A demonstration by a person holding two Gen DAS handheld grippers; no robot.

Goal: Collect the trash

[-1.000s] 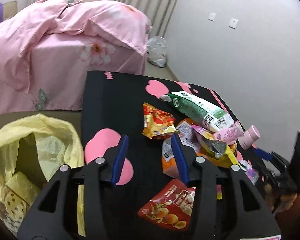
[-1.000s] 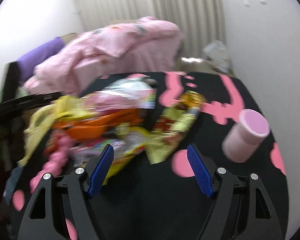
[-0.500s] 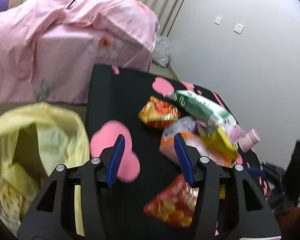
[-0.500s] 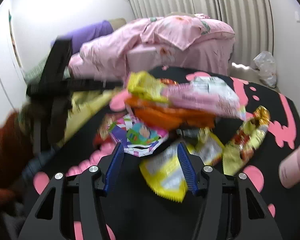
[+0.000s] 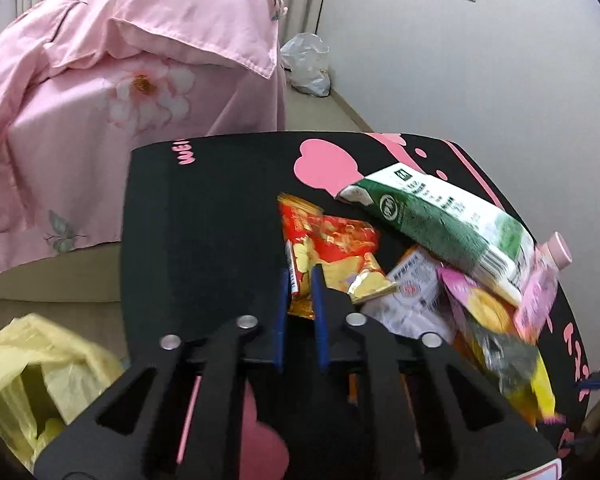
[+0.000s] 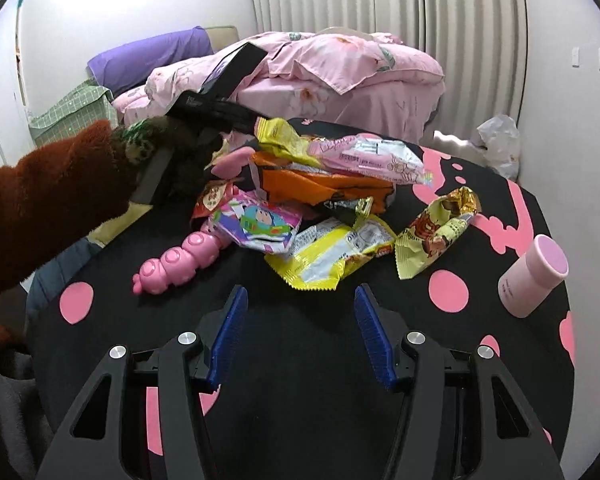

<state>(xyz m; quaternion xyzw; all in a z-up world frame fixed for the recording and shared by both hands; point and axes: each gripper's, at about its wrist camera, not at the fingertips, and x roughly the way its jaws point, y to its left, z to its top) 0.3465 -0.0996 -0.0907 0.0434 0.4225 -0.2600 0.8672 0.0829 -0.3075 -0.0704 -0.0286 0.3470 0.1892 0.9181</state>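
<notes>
**Lift the pinched wrapper clear, then over to the bag**

The left gripper (image 5: 300, 276) has its jaws together on the near edge of a red and gold snack wrapper (image 5: 332, 240), which lies on the black table (image 5: 204, 216) at the left rim of the trash pile. The grip takes only a thin strip of foil, so I judge a slow, straight lift is best; a jerk could tear the edge or let it slip. At two o'clock from the jaws lies a green and white carton (image 5: 440, 216), overlapping other wrappers but not, as far as I can tell, this one. The yellow bag (image 5: 40, 368) waits at eight o'clock, off the table's edge: carry the wrapper low and release over its mouth.

The right gripper (image 6: 300, 320) stands apart and empty, with a yellow wrapper (image 6: 332, 256) just ahead at twelve o'clock and a pink cup (image 6: 534, 276) at three.
</notes>
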